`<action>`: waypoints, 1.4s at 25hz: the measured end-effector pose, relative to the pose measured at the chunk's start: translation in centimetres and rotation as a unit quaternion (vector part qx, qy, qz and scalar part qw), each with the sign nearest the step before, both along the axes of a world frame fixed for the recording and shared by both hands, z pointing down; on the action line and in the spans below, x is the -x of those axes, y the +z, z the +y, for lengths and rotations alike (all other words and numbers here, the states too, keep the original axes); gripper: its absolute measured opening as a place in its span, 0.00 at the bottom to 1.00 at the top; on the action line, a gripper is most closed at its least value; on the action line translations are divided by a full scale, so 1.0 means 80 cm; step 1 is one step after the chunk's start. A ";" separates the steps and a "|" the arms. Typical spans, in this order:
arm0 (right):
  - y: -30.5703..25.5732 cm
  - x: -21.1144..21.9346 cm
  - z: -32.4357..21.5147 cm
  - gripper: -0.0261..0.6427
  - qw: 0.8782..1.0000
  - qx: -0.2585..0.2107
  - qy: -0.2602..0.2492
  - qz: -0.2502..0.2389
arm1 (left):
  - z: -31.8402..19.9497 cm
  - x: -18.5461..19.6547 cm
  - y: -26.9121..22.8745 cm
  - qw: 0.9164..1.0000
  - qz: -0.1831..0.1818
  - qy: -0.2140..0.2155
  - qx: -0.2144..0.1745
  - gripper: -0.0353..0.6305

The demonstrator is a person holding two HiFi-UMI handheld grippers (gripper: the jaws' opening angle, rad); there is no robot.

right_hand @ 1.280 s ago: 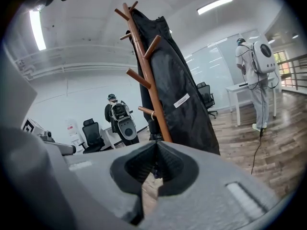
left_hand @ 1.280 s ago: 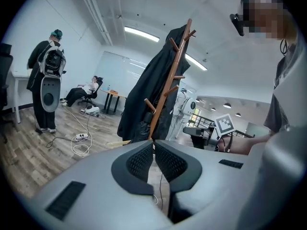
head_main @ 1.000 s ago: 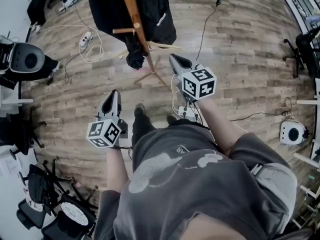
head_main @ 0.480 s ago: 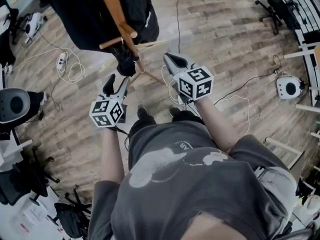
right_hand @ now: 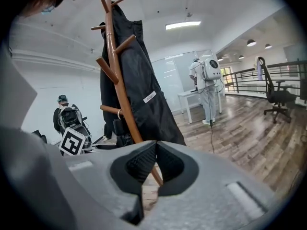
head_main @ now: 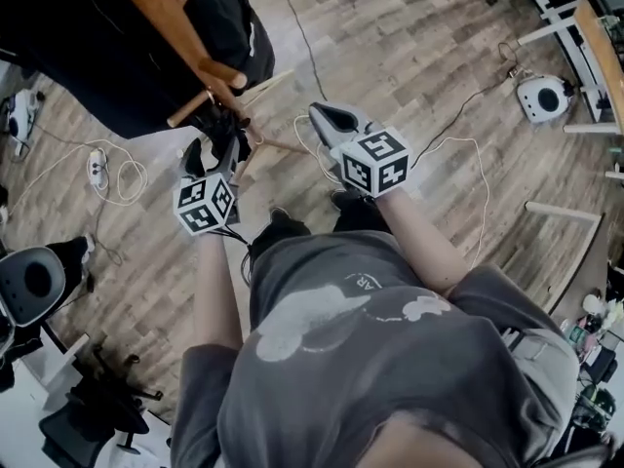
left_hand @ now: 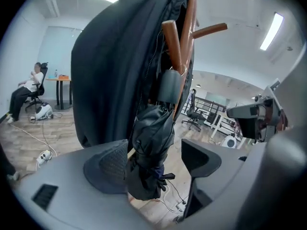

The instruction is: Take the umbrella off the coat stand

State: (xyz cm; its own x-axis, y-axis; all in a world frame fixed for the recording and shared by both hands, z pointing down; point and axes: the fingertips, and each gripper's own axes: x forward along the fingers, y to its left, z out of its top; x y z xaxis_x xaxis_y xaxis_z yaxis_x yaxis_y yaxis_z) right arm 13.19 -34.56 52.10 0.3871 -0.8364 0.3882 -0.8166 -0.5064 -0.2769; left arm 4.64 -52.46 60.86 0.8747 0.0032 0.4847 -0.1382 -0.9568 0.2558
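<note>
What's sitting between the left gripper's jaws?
Left gripper view: the folded black umbrella on the brown wooden coat stand; the jaws of the left gripper have just been opening.

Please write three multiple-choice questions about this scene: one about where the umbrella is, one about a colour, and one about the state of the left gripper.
1. Where is the folded umbrella?
A. Lying on a desk.
B. Hanging on the coat stand, beside the black coat.
C. Leaning against a chair.

2. What colour is the coat stand?
A. Brown.
B. White.
C. Blue.

3. How do the jaws of the left gripper stand?
A. Together, with nothing between them.
B. Clamped on the coat.
C. Apart, with the umbrella between them.

Answers:
1 B: the left gripper view shows it hanging down the pole, next to the coat.
2 A: the pole and pegs are brown wood.
3 C: the jaws have just been opening, and a gap shows between the umbrella and one jaw.
</note>
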 end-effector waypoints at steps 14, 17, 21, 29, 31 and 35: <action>0.020 0.000 0.063 0.04 0.996 0.011 0.093 -0.009 | 0.004 -0.044 0.064 0.996 -0.060 0.060 0.004 0.61; 0.018 0.001 0.070 0.03 0.995 0.014 0.098 -0.005 | 0.010 -0.053 0.073 0.995 -0.071 0.076 0.007 0.61; 0.013 -0.001 0.080 0.03 0.995 0.018 0.103 0.004 | 0.013 -0.054 0.078 0.993 -0.079 0.089 -0.005 0.59; 0.006 -0.004 0.076 0.03 0.996 0.013 0.091 0.003 | 0.023 -0.048 0.073 0.987 -0.115 0.115 -0.010 0.48; 0.003 -0.005 0.068 0.03 0.997 0.008 0.079 0.007 | 0.029 -0.043 0.071 0.986 -0.123 0.117 0.003 0.47; -0.012 -0.013 0.055 0.04 0.998 -0.001 0.060 0.012 | 0.037 -0.035 0.061 0.986 -0.126 0.108 0.029 0.47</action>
